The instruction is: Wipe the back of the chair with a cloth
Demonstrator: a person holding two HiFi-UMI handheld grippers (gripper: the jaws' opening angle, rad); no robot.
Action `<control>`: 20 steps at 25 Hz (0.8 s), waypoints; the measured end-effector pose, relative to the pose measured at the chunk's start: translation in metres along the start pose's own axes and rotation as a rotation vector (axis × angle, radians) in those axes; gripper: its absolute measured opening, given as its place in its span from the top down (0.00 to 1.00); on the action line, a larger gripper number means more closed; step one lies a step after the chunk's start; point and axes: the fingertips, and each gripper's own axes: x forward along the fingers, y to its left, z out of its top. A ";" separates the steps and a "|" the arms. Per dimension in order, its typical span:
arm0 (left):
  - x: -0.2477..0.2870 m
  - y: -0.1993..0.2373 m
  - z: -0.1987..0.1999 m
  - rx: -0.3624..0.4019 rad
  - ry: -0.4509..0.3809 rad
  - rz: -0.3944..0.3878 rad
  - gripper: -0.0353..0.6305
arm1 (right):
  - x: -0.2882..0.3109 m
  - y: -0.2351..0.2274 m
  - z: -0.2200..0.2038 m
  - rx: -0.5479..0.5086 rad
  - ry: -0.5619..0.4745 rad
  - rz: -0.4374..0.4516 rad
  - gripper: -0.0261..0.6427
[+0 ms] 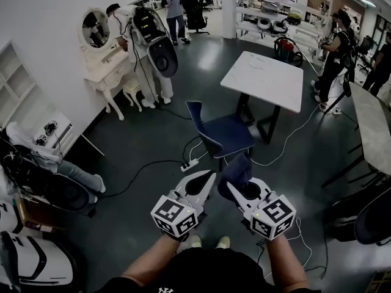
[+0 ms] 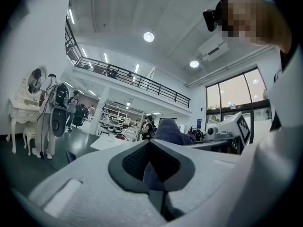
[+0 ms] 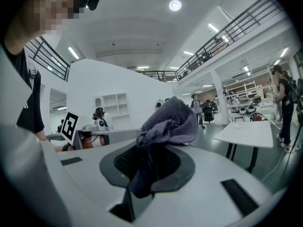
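Head view shows the right gripper (image 1: 231, 189) closed on a dark blue cloth (image 1: 238, 168), a bunch of it standing up above the tips. The right gripper view confirms this: the cloth is pinched between the jaws, and a loose wad sits on top.

The left gripper (image 1: 206, 179) is closed with nothing in it. What shows past its jaws in the left gripper view is the cloth in the other gripper.

The chair (image 1: 225, 133) stands on the floor (image 1: 122, 157) ahead of me, well apart from both grippers and just beside the near corner of the white table (image 1: 264, 78). Its back (image 1: 197, 118) rises upright along the left side of the seat.

As I judge it, wiping has not started and the step in hand is the approach. To do it well:
- I want to lead with the loose wad, not the jaw tips, so fabric meets the back first.
- I want to lay the cloth flat near the top edge and draw it down in overlapping strokes with light pressure, so the chair doesn't slide.
- The left gripper could steady the chair.
- A power strip (image 1: 189, 163) and its cables lie on the floor between me and the chair, so I step carefully.
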 end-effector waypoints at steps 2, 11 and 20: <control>0.000 -0.002 0.001 -0.014 -0.016 -0.020 0.94 | -0.005 -0.004 0.003 0.031 -0.025 0.007 0.86; 0.010 0.014 0.002 -0.012 -0.025 0.057 0.94 | -0.032 -0.045 0.005 0.101 -0.085 0.000 0.86; 0.035 0.038 -0.007 -0.011 -0.015 0.103 0.94 | -0.015 -0.077 0.002 0.107 -0.065 -0.012 0.86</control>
